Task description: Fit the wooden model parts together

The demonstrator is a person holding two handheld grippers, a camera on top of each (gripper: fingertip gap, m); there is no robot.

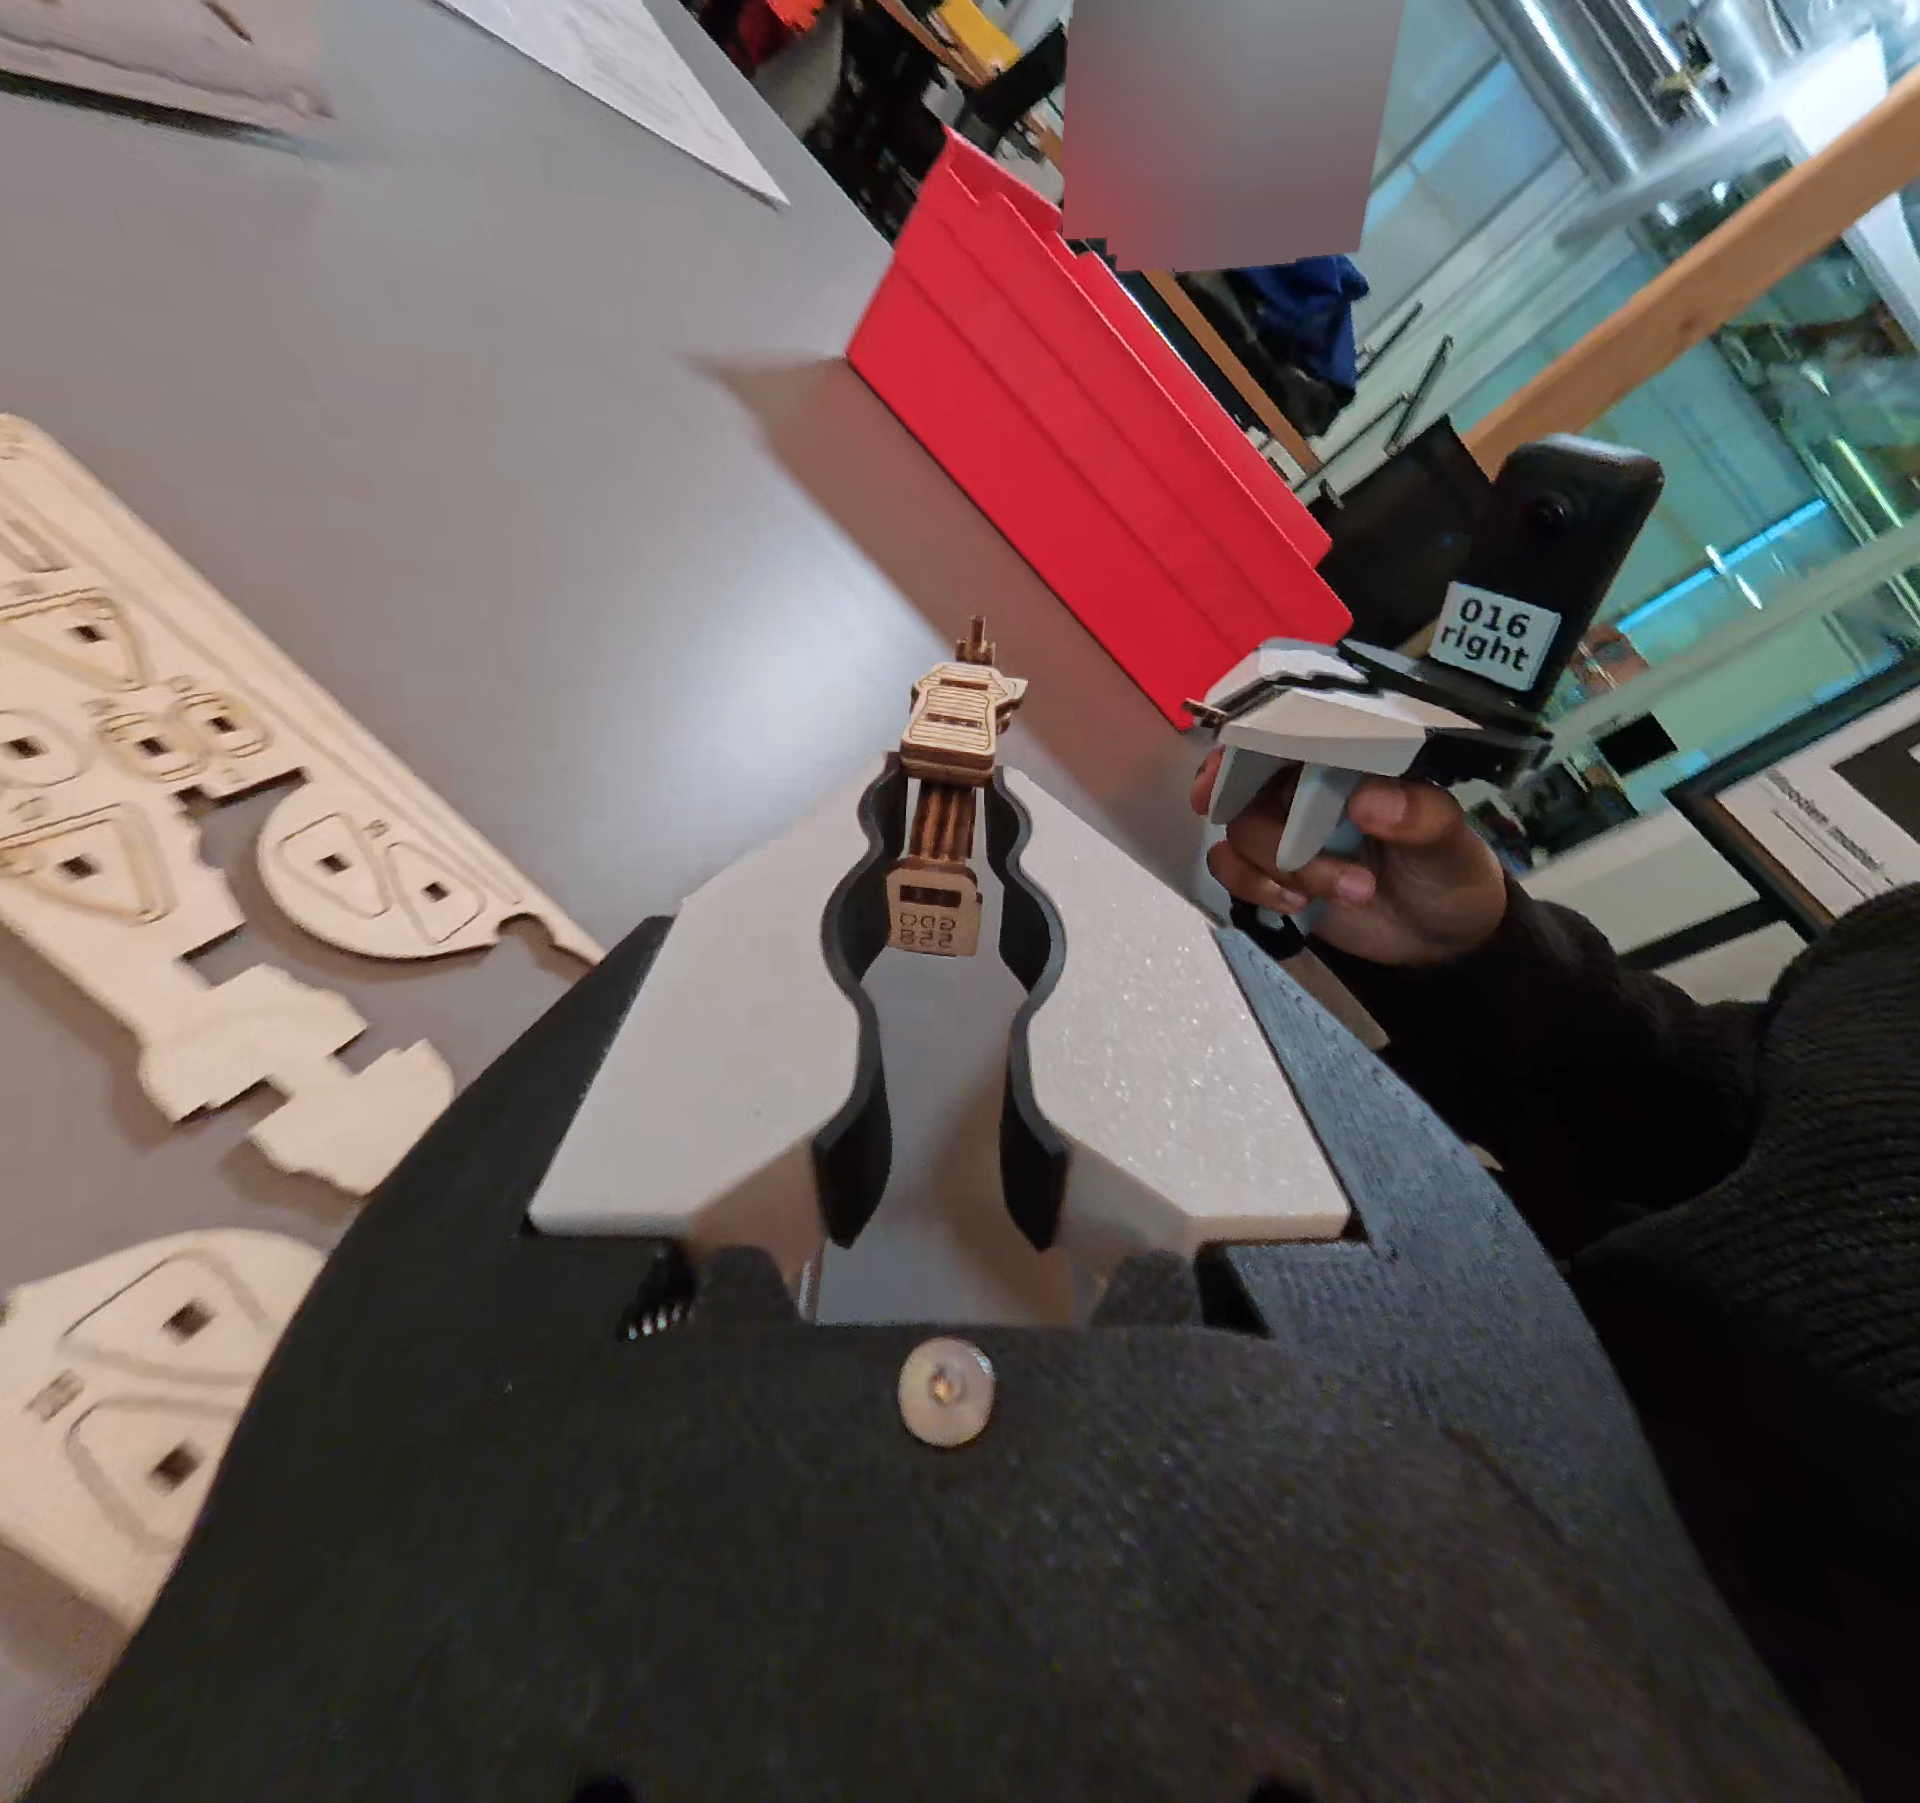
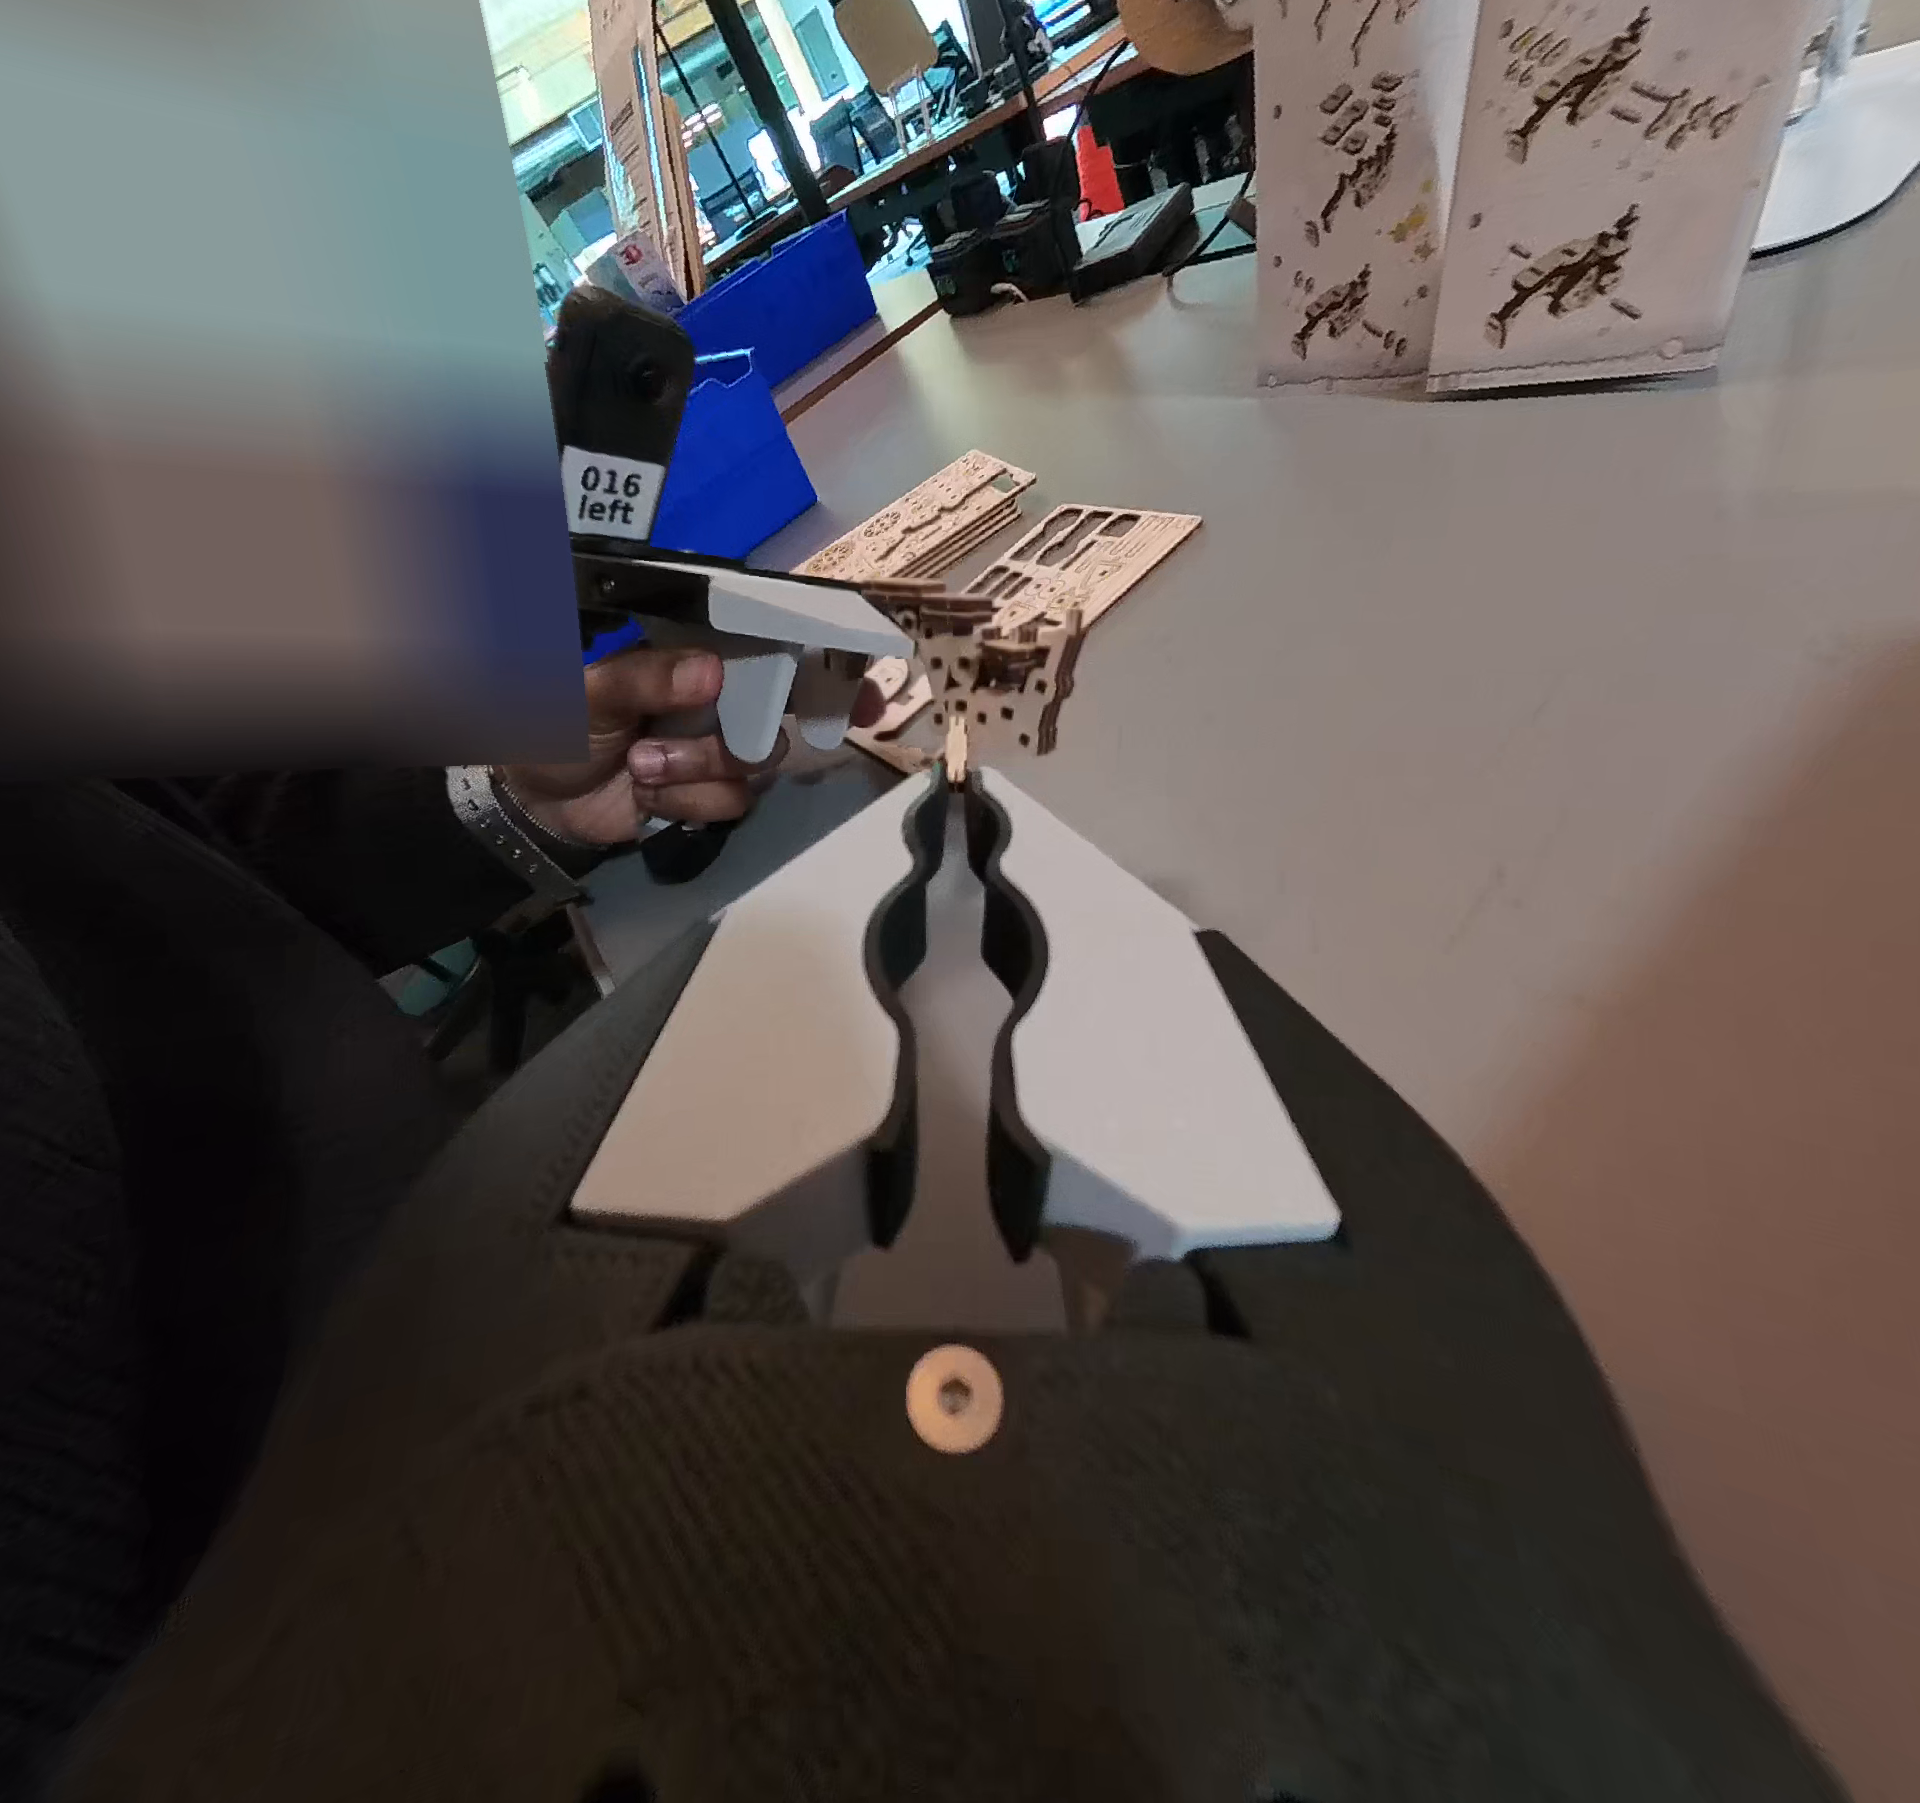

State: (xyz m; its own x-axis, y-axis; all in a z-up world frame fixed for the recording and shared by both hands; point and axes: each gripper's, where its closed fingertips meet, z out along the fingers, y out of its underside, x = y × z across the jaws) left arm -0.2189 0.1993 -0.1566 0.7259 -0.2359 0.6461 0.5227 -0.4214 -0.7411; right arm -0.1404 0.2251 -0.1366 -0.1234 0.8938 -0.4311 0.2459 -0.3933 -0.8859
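The left tongs (image 1: pixel 940 797) are closed on a partly built wooden model (image 1: pixel 951 777), gripping it near the tips of the two grey fingers so that most of the piece sticks out forward, held up off the grey surface (image 1: pixel 520 403). In the right wrist view the same model (image 2: pixel 987 662) shows as a cluster of thin perforated plates, hanging in the air at the end of the left tongs (image 2: pixel 904 631).

The right tongs (image 2: pixel 954 782) are pinched nearly together on a small, pale wooden part (image 2: pixel 954 756), which stands just under the model, touching or almost touching its underside; the exact contact cannot be made out. In the left wrist view the right tongs (image 1: pixel 1205 714) appear off to the side with a hand (image 1: pixel 1361 870) around the grip, and a sliver of the small part pokes from their tip.

Laser-cut wooden sheets (image 1: pixel 156 787) lie flat on the surface beside the left tongs. A red bin (image 1: pixel 1081 465) sits further back, and a blue bin (image 2: pixel 738 465) shows behind the left tongs in the right wrist view. A folded instruction sheet (image 2: pixel 1507 132) stands upright at the far side.
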